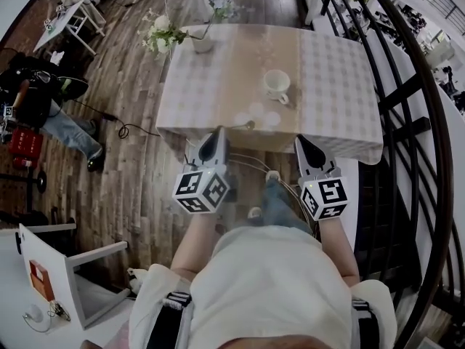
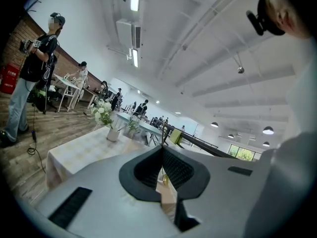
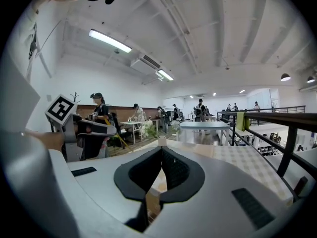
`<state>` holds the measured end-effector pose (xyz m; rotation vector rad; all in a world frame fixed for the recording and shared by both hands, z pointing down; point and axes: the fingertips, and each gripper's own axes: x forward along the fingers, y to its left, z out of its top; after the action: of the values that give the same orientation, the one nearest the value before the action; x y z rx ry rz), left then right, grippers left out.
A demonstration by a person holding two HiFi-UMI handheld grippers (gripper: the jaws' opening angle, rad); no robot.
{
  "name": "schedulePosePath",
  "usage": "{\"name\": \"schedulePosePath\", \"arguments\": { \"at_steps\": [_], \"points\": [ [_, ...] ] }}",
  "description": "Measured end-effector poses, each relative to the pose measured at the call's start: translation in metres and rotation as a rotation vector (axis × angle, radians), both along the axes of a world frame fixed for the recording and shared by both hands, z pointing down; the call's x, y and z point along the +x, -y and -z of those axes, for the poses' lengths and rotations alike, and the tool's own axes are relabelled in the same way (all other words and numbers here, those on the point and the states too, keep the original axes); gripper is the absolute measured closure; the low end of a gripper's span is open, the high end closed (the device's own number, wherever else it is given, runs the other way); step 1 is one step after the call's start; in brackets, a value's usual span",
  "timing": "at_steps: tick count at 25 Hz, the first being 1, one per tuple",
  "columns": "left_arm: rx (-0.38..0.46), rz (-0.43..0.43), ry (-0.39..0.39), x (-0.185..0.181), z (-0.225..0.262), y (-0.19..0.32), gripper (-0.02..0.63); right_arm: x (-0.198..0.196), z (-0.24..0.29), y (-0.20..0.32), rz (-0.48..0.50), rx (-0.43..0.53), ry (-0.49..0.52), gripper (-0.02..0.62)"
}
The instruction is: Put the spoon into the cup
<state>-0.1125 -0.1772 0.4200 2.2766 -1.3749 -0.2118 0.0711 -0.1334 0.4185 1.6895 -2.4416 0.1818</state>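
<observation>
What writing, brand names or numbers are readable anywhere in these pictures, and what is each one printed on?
No text can be read in any view.
Left gripper and right gripper: only black-and-white square markers, no letters.
Orange label at the head view's lower left: too small to read.

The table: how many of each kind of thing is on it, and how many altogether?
cup: 1
spoon: 1
vase of flowers: 1
Total: 3
</observation>
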Motion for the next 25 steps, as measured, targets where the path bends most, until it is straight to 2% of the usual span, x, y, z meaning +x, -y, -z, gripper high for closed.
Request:
{"name": "schedulePosePath", "arguments": {
  "at_steps": [4,10,25],
  "points": [
    [-0.003,0.007,-0.007,0.005,-0.003,0.015,0.601,0.005,0.000,0.019,0.016,0.026,-0.024,0.595],
    [-0.007,0.015,0.013,0.009,-0.010,0.048,0.601,0.014,-0.008,0.056,0.022,0.026,-0.007,0.595],
    [-0.034,-0.002,0.035,0.062,-0.016,0.105,0.601,0.044,-0.012,0.122,0.075,-0.007,-0.010,0.595]
  ]
}}
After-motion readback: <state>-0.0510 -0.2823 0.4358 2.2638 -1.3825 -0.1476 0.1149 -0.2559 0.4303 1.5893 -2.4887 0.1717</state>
